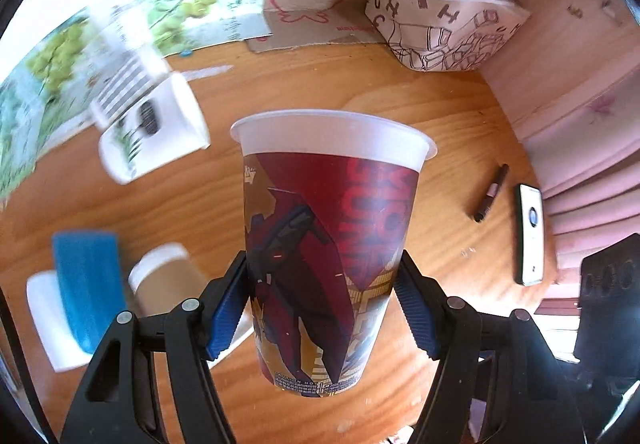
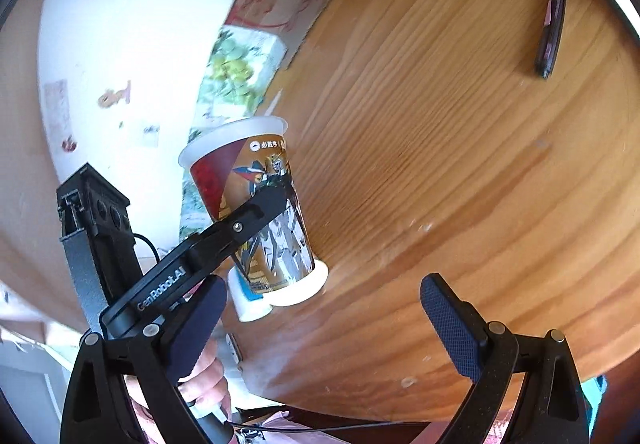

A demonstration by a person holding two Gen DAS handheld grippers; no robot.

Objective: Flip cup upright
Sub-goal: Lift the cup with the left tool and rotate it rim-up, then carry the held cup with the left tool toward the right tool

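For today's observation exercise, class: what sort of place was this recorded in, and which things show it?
Probably a home, at a lived-in round wooden table. A lettered fabric tote bag sits at the back, a white phone and a dark pen lie on it, and pink bedding or curtain hangs alongside.

Pen lies left of phone.

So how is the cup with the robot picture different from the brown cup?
The printed cup is clamped in the left gripper, rim up; the brown cup sits loose on the wooden table, untouched. The printed cup carries a red and gold robot picture; the brown cup looks plain. The printed cup looks sharp, the brown cup blurred. Both have white rims.
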